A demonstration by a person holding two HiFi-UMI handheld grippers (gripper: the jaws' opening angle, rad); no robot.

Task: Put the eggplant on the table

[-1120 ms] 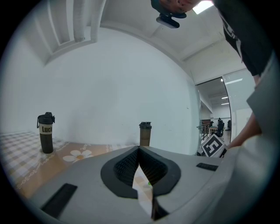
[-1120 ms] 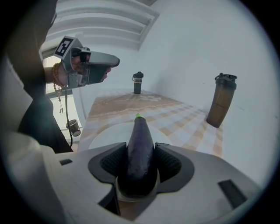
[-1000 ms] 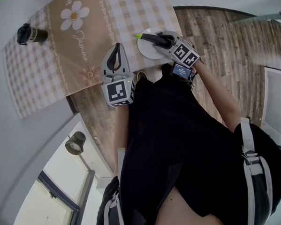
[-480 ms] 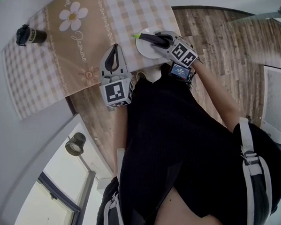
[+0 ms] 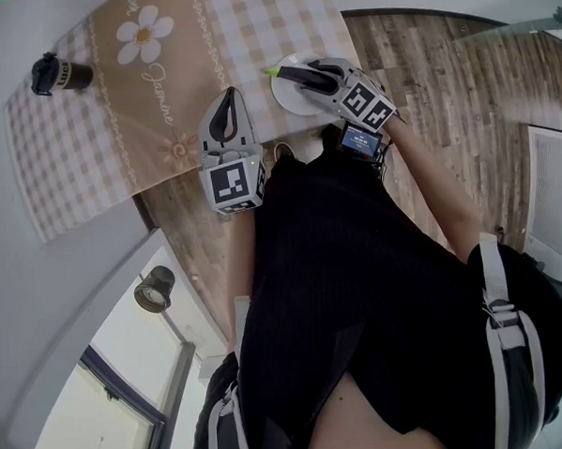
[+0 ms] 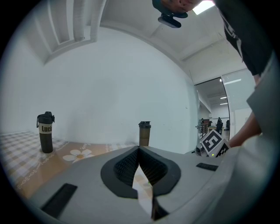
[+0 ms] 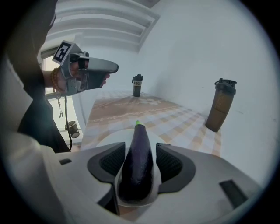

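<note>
Eggplant (image 7: 138,164) found lying on white plate (image 7: 103,139) at near edge of checked cloth (image 5: 161,94), green tip pointing away. Lay between right gripper's (image 7: 141,146) jaws, spread wide, just been opening; plate seen in gap beside one pad, no squeeze. Noted left gripper (image 6: 139,151) level above cloth, tips pressed together, nothing pinched. Spotted dark bottle (image 5: 52,73) at far corner, brown shaker (image 7: 221,105) well apart.

Plate (image 5: 287,102) partly hidden under right gripper (image 5: 297,75).
</note>
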